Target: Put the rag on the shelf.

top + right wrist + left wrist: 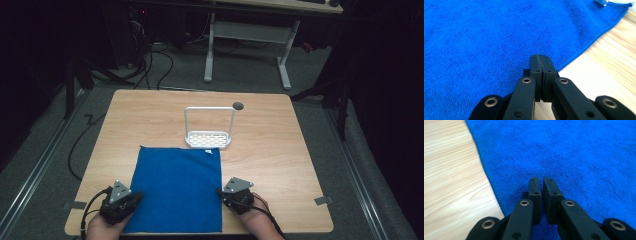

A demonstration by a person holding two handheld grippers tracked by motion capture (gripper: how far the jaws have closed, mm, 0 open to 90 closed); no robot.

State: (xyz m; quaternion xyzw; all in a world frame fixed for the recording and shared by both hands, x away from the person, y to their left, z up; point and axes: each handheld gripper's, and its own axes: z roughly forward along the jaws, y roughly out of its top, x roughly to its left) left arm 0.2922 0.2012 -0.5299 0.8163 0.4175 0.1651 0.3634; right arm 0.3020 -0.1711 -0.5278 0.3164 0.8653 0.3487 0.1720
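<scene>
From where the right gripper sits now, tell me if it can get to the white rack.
Probably yes. The right gripper sits at the blue cloth's right edge, and the white rack stands beyond the cloth's far edge. Between them lie flat cloth and bare table, with nothing upright in the way.

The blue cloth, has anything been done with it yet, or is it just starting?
Nothing looks done: the blue cloth lies flat and unfolded. In hand: the left gripper and right gripper sit at its side edges, jaws closed or nearly so. The white rack stands untouched behind. All handling remains.
</scene>
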